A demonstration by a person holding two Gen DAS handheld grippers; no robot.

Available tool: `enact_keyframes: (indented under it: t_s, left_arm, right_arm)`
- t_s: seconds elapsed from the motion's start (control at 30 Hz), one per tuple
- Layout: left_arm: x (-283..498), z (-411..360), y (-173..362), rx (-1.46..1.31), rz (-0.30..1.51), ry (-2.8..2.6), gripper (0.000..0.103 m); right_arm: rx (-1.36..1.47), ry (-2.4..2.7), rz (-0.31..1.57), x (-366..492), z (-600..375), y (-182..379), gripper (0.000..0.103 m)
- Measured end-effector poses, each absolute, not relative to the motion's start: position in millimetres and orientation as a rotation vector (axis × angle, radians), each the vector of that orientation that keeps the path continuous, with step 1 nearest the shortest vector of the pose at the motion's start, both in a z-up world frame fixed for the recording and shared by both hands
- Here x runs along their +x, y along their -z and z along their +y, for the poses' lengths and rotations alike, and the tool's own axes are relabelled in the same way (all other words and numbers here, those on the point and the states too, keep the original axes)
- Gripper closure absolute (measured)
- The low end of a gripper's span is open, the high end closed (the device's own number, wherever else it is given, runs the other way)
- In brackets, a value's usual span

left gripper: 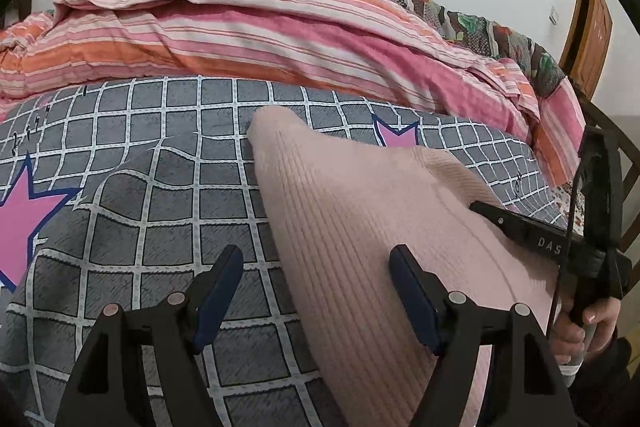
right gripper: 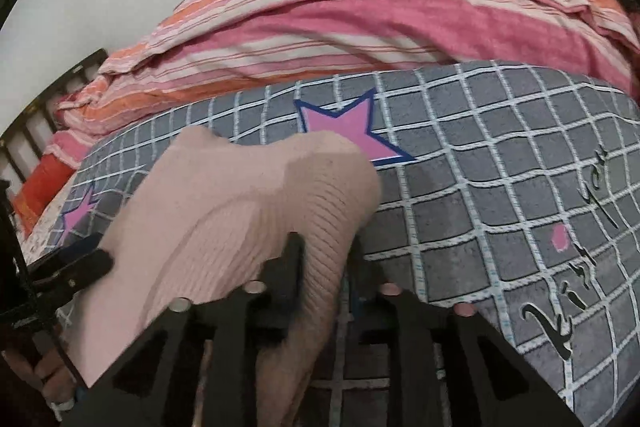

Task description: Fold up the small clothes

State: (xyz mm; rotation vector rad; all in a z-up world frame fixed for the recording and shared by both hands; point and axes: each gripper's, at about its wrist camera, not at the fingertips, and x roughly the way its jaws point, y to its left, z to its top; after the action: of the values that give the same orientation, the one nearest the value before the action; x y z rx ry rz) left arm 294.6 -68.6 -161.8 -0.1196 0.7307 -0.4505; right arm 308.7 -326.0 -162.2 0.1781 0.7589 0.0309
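Closest in, the right gripper [right gripper: 324, 267] has its two fingers drawn together on a fold of the pink ribbed garment [right gripper: 256, 211], the knit bunched up between them and lifted a little off the bed. The left gripper [left gripper: 316, 287] stands with its blue-padded fingers [left gripper: 218, 291] spread wide apart and holding nothing; its left pad is over bare sheet and its right pad over the knit, so the garment's left edge runs up between the two.

From the left gripper's own camera, the garment [left gripper: 360, 227] lies ahead and to the right, its long axis running away from the person and narrowing to a rounded end far out on the grey checked sheet [left gripper: 168, 195]. The right gripper [left gripper: 520, 227] shows there too, coming in from the right side and biting the cloth's right-hand edge. So the right hand has the piece, and the left is the free one, sitting right at the opposite edge near the person. I'd judge that a small shift rightward and a closing of those fingers would give it the second grip needed for a fold.

Further off, pink stars [right gripper: 348, 125] dot the sheet, and a striped quilt [left gripper: 240, 39] is heaped along the wall.
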Motion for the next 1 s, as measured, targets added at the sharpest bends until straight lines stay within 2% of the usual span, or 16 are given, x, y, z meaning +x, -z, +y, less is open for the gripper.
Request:
enact_keyframes:
  t_s: [0.23,0.27,0.73,0.8,0.83,0.87,1.0]
  left_arm:
    - [282.0,-63.1,159.7,-0.107,0.713,0.457,0.029]
    - [280.4,-62.2,159.6,-0.108,0.711,0.459,0.029]
    - [223.3,-64.7,141.5,-0.087,0.722,0.430,0.030]
    - [206.2,-65.3,133.4,-0.083,0.724,0.403,0.030]
    - [199.4,-64.7,129.5,-0.086,0.725,0.392,0.030]
    - [191.3,-64.0,124.4,-0.088,0.723,0.383,0.030]
    - [158.0,-61.2,99.0,-0.071,0.698,0.334,0.029]
  right_arm:
    - [0.224,-0.030,0.742,282.1,-341.7,154.4,0.072]
    - [0.212,-0.024,0.729,275.0,-340.8,151.2,0.069]
    - [0.186,0.067,0.718,189.7,-328.5,135.0,0.068]
    - [0.165,0.073,0.720,177.1,-324.6,126.3,0.059]
    - [0.159,0.078,0.720,171.0,-323.4,122.6,0.048]
    - [0.154,0.085,0.719,164.9,-321.9,118.5,0.042]
    - [0.137,0.117,0.713,139.1,-315.2,101.2,0.039]
